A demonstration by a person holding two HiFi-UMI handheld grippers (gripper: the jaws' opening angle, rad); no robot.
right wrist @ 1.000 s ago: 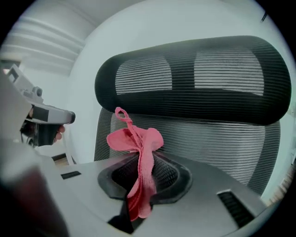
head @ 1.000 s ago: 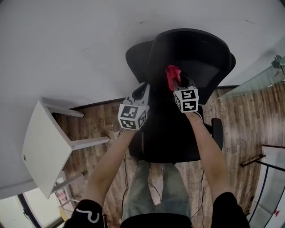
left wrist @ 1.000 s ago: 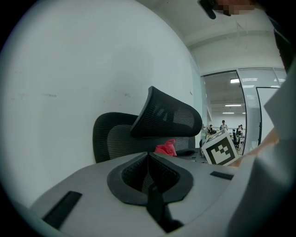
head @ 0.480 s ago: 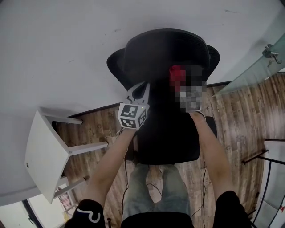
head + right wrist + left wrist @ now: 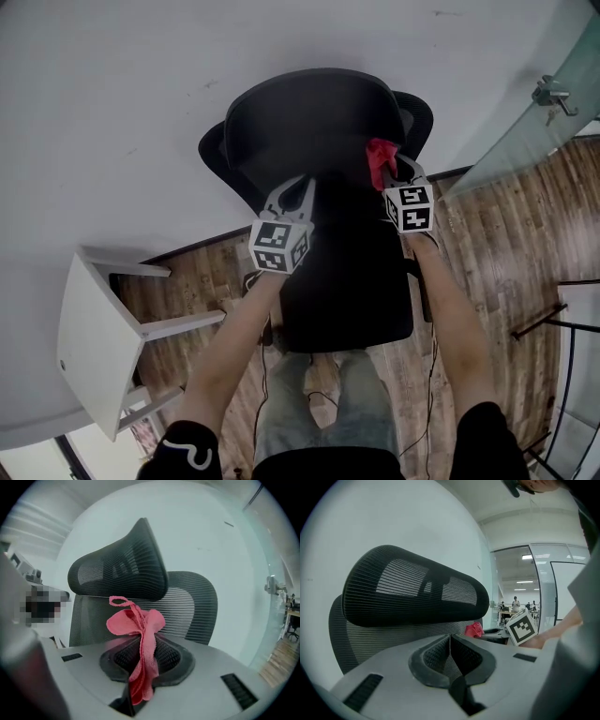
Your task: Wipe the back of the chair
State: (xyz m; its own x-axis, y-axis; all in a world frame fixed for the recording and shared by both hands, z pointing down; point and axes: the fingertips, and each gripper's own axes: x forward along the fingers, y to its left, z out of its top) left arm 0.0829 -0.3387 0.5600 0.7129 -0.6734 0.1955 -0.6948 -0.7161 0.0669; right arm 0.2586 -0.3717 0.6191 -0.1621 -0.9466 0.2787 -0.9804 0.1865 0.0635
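Cloth (image 5: 379, 157), red and bunched, is sticking out forward from the right gripper (image 5: 398, 173), its long axis running along the jaws toward the chair (image 5: 319, 122). In the right gripper view the cloth (image 5: 140, 630) is fanning out above the pads and trailing down between them. The chair is standing upright with its black mesh backrest (image 5: 187, 602) rising from the seat (image 5: 347, 291) up to the headrest (image 5: 122, 573), so the back's long axis is running vertically; the seat is pointing toward the person and the back is sitting close to the white wall (image 5: 122, 103). Dark wood-plank floor (image 5: 506, 244) is showing around the chair, a white stool (image 5: 89, 328) is standing off to the left of it, and a glass panel (image 5: 525, 122) is angling in at the right. The right gripper is clamping tight on the cloth and holding it at the upper right part of the backrest; whether the cloth is touching the mesh cannot be told. The left gripper (image 5: 292, 192) is hovering at the left part of the backrest, well apart from the cloth, its jaws pressing together with nothing between them.
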